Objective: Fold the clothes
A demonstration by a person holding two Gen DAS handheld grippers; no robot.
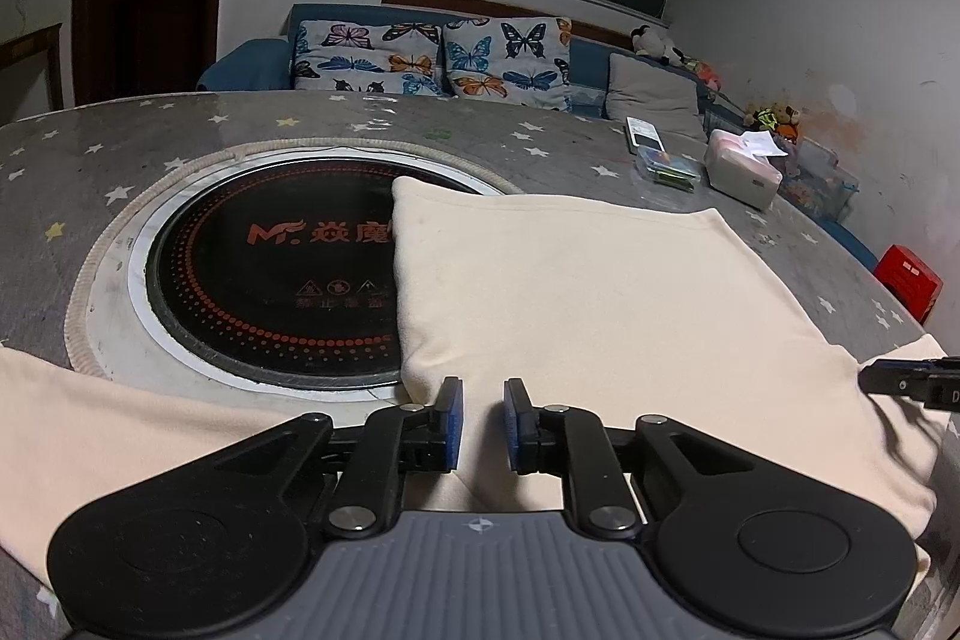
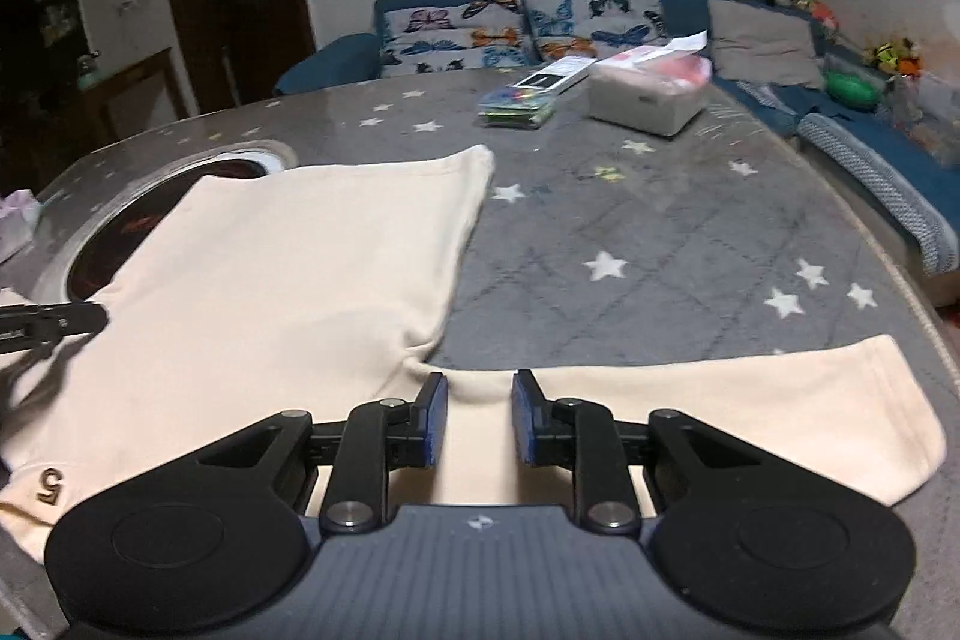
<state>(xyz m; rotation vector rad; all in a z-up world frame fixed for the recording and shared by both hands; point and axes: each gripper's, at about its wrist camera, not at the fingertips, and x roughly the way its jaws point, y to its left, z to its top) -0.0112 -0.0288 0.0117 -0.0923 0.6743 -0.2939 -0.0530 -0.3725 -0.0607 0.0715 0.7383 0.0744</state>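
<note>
The left gripper (image 1: 483,424) hangs low over the cream T-shirt (image 1: 588,292), its blue-padded jaws parted by a narrow gap with nothing between them but the cloth lying below; whether the pads touch the fabric cannot be told. Ahead of this gripper the shirt's body lies flat on the star-patterned grey tablecloth (image 1: 180,130), its far-left corner covering part of the round black induction cooktop (image 1: 264,268), which sits ahead and to the left of the jaws. One sleeve spreads out to the left of the gripper. At its right the tip of the right gripper (image 1: 900,382) reaches in over the shirt's edge. From the right wrist view, the right gripper (image 2: 479,418) also stands parted, a little wider, empty, above the cream T-shirt (image 2: 288,268) where the other sleeve (image 2: 750,412) runs off to its right. The left gripper (image 2: 54,322) shows at its left over the fabric. Far ahead and to the right of these jaws rest a tissue box (image 2: 645,97), a packet of colourful items (image 2: 519,103) and a remote control (image 2: 555,76), with the sofa's butterfly cushions (image 2: 510,25) beyond the table.
</note>
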